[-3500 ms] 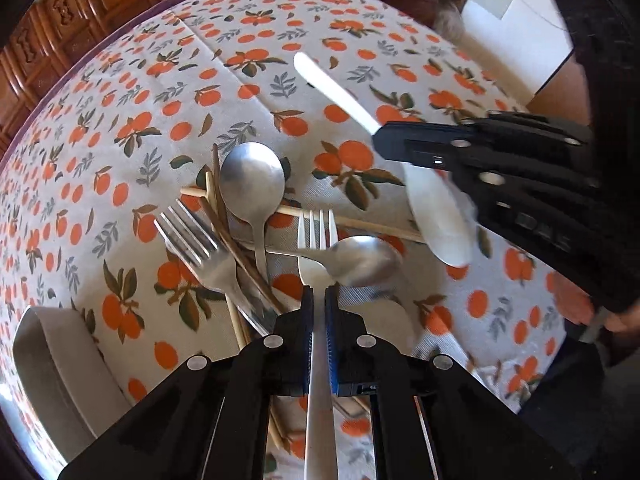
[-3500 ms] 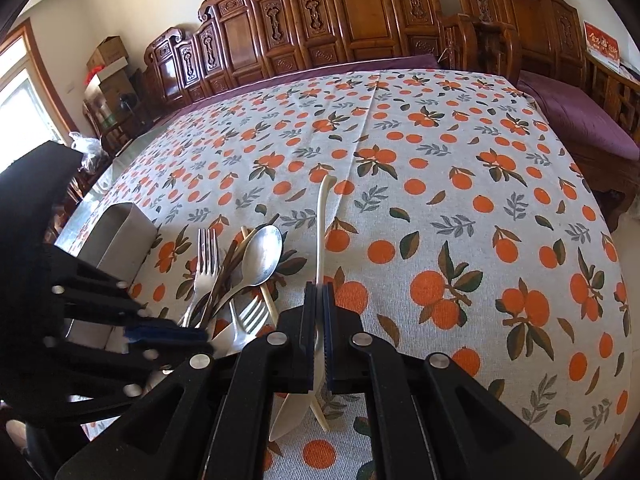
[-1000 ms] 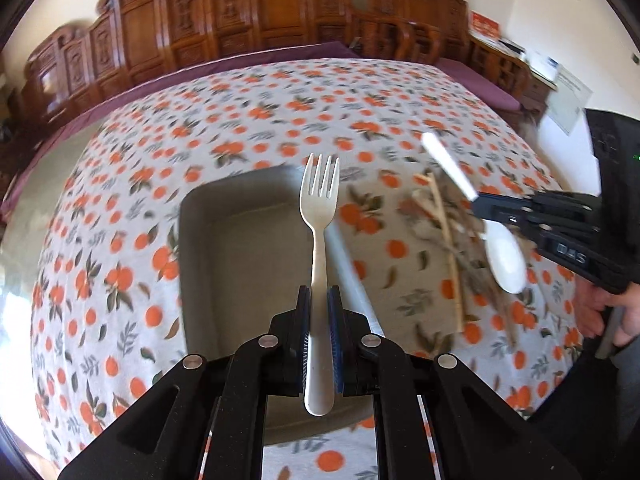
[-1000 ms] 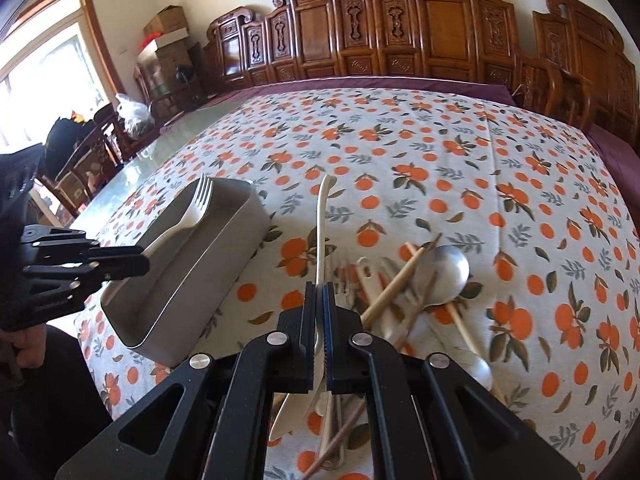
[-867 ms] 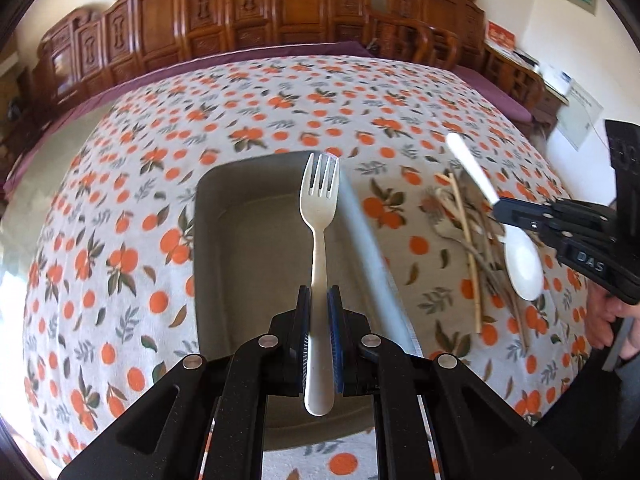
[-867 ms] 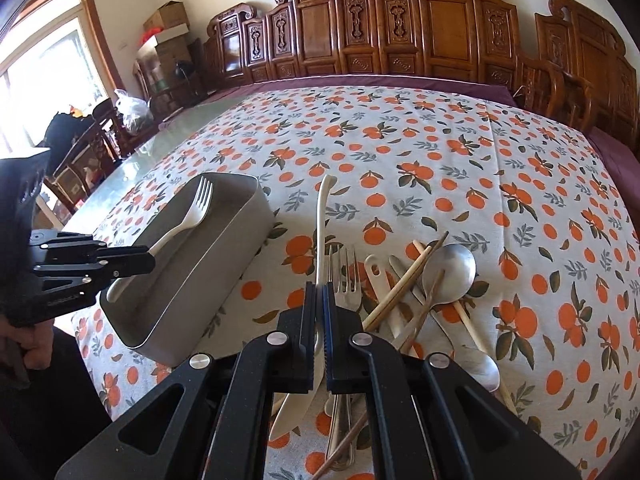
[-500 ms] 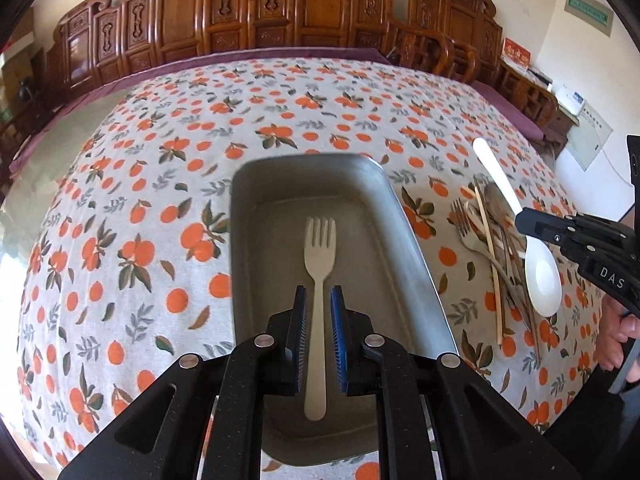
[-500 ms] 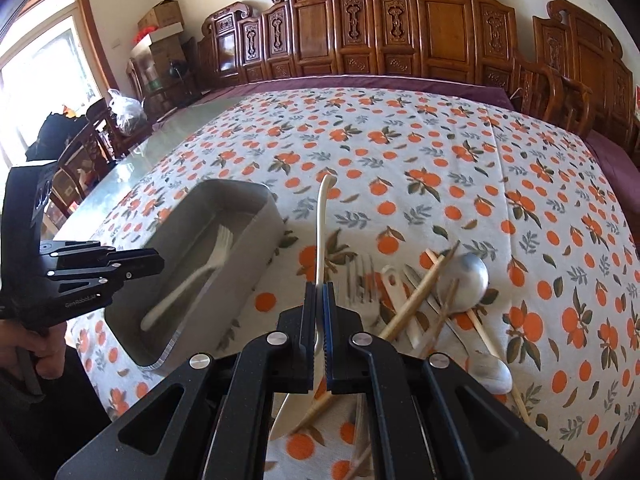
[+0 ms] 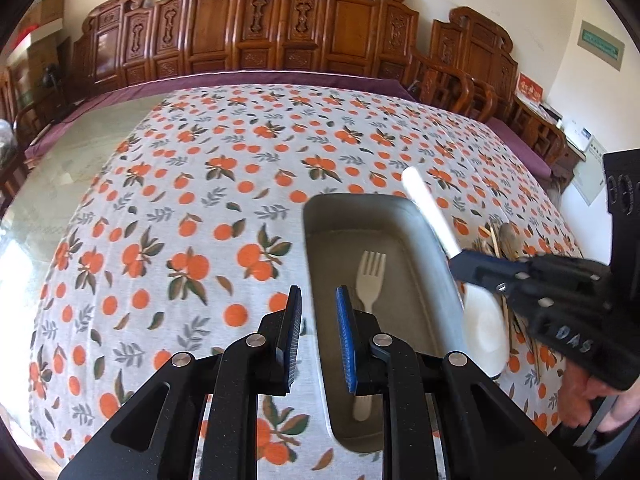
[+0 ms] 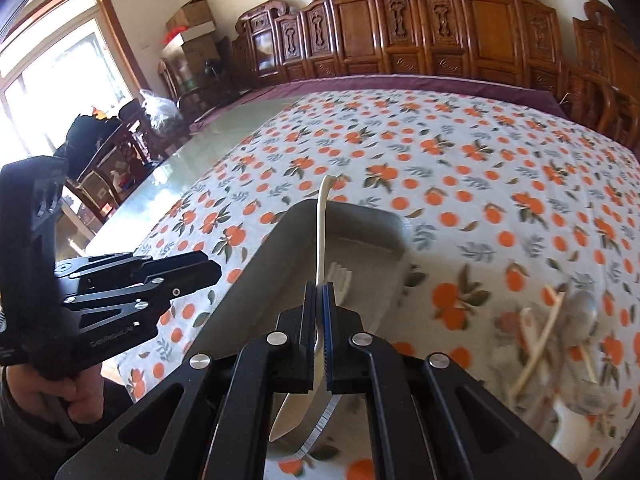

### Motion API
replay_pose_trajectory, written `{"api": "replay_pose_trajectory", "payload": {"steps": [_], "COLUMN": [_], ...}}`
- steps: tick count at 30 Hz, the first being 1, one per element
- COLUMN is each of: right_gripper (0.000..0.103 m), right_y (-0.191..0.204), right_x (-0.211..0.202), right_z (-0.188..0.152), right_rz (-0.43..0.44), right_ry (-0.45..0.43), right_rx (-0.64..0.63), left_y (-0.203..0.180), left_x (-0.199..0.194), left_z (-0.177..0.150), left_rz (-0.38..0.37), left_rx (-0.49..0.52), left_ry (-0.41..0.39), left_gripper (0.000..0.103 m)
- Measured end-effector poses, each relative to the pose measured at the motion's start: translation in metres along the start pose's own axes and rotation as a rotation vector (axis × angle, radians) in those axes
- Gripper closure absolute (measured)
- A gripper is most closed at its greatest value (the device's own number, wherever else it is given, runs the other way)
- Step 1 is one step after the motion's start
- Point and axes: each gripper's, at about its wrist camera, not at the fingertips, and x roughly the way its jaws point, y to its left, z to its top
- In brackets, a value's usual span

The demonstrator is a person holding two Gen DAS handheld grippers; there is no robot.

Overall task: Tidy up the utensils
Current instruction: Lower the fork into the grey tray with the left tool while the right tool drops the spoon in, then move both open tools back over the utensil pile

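A grey metal tray (image 9: 430, 240) lies on the orange-patterned tablecloth, with a cream plastic fork (image 9: 370, 276) inside it. My left gripper (image 9: 318, 334) is open and empty, over the tray's left rim. My right gripper (image 10: 317, 312) is shut on a cream plastic spoon (image 10: 321, 220), held above the tray (image 10: 256, 276); the fork's tines (image 10: 340, 276) show beside it. In the left wrist view the right gripper (image 9: 460, 258) hangs over the tray's right rim with the spoon (image 9: 430, 210). The left gripper (image 10: 212, 270) shows left of the tray.
A pile of loose utensils, a metal spoon (image 10: 582, 312) and wooden chopsticks (image 10: 540, 344), lies right of the tray; it also shows in the left wrist view (image 9: 500, 240). Carved wooden chairs (image 9: 280, 28) line the table's far side. Bare glass tabletop (image 9: 60, 168) lies at left.
My left gripper lowered the fork into the tray, let go and drew back to the left. My right gripper has carried the spoon left from the pile to above the tray.
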Motion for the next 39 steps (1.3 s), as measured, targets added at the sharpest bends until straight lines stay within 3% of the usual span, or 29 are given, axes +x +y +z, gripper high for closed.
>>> {"api": "replay_pose_trajectory", "payload": {"steps": [8,13,16,20,25,29,34,39], "right_gripper": [0.097,0.096,0.096,0.096,0.096,0.097,0.09,0.09], "right_y": [0.012,0.001,-0.017,-0.052,-0.112,-0.147,-0.169,-0.175], "right_x": [0.032,0.021,-0.011,-0.05,-0.083,-0.095,-0.094,-0.075], "right_z": [-0.005,-0.011,-0.016,-0.021,-0.037,-0.051,-0.067,-0.071], "right_rz": [-0.002,-0.012,-0.032,-0.107,-0.26,-0.335,-0.329,-0.337], "right_ry": [0.046,0.03,-0.017,-0.05,-0.044,-0.027,-0.035,0.009], "right_rx": [-0.005,-0.011,-0.022,-0.032,-0.056,-0.05,0.007,-0.029], "left_y": [0.007,0.0,-0.01,-0.03,-0.062,-0.083,-0.107,-0.122], "left_x": [-0.001,-0.003,-0.006,-0.009,-0.009,-0.008,-0.006,-0.002], "left_z": [0.001,0.002,0.003,0.003,0.0,-0.002,-0.008,-0.015], "left_rz": [0.01,0.008,0.001,-0.023,-0.057,-0.092,-0.12,-0.118], "left_rx": [-0.01,0.001,0.02,0.059,0.102,0.112,0.125,0.146], "left_ry": [-0.007,-0.02,-0.043,-0.062,-0.069,-0.068,-0.064,-0.058], "left_gripper": [0.085,0.083,0.068,0.055,0.043,0.042,0.042,0.042]}}
